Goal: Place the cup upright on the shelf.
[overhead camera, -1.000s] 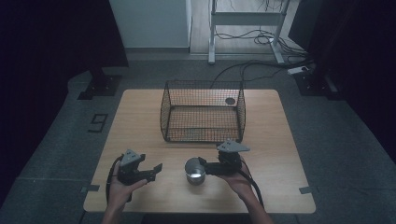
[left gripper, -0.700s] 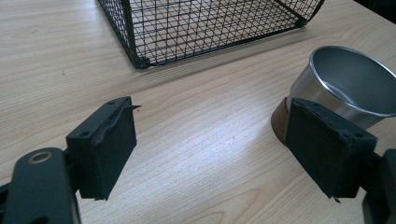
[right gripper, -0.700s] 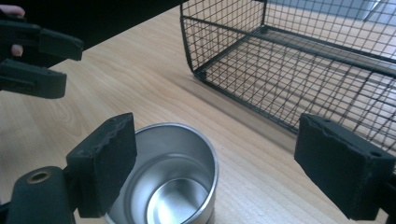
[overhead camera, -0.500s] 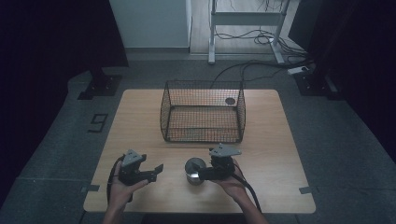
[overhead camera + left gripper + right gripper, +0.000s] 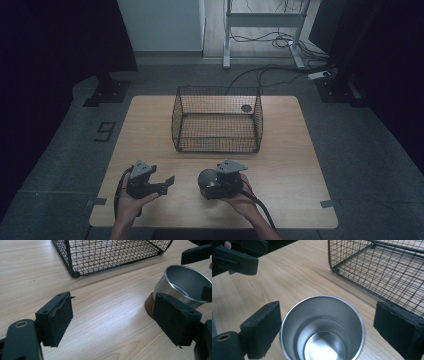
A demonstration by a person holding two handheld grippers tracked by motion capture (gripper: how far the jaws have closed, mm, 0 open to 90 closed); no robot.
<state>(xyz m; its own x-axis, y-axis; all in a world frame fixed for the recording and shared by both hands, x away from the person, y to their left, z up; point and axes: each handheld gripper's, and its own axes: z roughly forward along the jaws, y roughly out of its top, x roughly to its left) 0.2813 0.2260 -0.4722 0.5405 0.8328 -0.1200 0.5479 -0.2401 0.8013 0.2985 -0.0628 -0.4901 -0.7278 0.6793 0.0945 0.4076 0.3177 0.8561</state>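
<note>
a: left tongs rest on the table, jaws spread, nothing between; the steel cup stands upright off to their right.

b: right tongs just widened their jaws; the cup sits between the pads, which look clear of it. seems a release, so backing off comes next.

a: wire basket stands beyond both tongs, so mind it.

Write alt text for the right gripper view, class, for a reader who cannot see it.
A steel cup stands open-mouthed on a wooden table between the right gripper's two black fingers, which have just been opening and leave a gap on the right side. A black wire basket sits beyond, and the left gripper shows at top left.
</note>
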